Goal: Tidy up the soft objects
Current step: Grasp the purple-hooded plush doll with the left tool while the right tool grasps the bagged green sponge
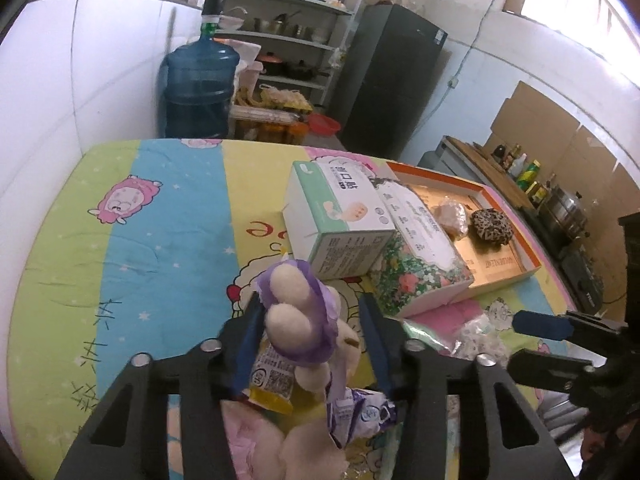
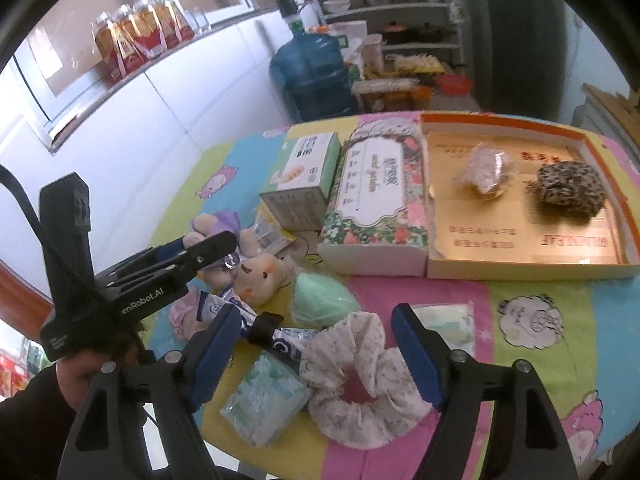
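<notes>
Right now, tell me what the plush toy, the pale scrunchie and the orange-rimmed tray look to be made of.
Plush toy: fuzzy cream fabric with purple cloth trim, matte, nap visible.
Pale scrunchie: thin printed cloth, gathered into ruffles, matte.
Orange-rimmed tray: probably cardboard, with thin folded walls and a printed tan floor, slightly glossy.

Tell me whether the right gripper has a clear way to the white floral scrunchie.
Probably yes. The right gripper stands open with the white floral scrunchie lying right between its fingers, nothing over it. A tissue pack touches the scrunchie's left edge and might get nudged as the jaws close.
</notes>
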A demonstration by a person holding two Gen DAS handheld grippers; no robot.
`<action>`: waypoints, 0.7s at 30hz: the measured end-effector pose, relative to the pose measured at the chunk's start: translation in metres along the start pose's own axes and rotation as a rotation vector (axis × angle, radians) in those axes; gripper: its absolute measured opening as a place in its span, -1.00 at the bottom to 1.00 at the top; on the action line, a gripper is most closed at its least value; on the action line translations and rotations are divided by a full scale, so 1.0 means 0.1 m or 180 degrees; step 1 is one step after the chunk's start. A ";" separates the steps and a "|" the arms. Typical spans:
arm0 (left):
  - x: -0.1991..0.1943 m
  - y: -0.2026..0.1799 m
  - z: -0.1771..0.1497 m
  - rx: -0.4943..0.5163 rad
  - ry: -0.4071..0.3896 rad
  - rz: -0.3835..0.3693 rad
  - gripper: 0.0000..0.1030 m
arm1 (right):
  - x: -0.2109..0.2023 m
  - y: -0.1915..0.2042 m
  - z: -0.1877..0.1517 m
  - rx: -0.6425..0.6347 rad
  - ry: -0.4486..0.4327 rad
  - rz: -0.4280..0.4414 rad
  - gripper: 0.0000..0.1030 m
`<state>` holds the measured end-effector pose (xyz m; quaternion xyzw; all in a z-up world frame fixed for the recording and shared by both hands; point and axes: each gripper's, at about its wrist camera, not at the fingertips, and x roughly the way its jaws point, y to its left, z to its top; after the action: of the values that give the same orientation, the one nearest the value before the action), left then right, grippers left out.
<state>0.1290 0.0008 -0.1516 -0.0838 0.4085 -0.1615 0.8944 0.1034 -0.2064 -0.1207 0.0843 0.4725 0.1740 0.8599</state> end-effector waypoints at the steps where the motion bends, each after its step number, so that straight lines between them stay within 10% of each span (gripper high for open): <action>1: 0.01 0.01 0.00 -0.0019 0.0000 0.0003 -0.41 | 0.06 0.00 0.02 -0.0005 0.0055 0.0027 0.51; 15: 0.04 0.14 -0.02 -0.0162 -0.0053 -0.0099 -0.62 | 0.78 0.04 0.22 -0.0297 0.0613 -0.0039 0.51; 21: 0.03 0.17 -0.02 -0.0181 -0.0066 -0.0135 -0.64 | 0.90 0.03 0.25 -0.0343 0.0714 -0.0059 0.04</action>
<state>0.1330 0.0151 -0.1602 -0.1194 0.4018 -0.1679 0.8923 0.1684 -0.1693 -0.1772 0.0136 0.5564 0.1995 0.8065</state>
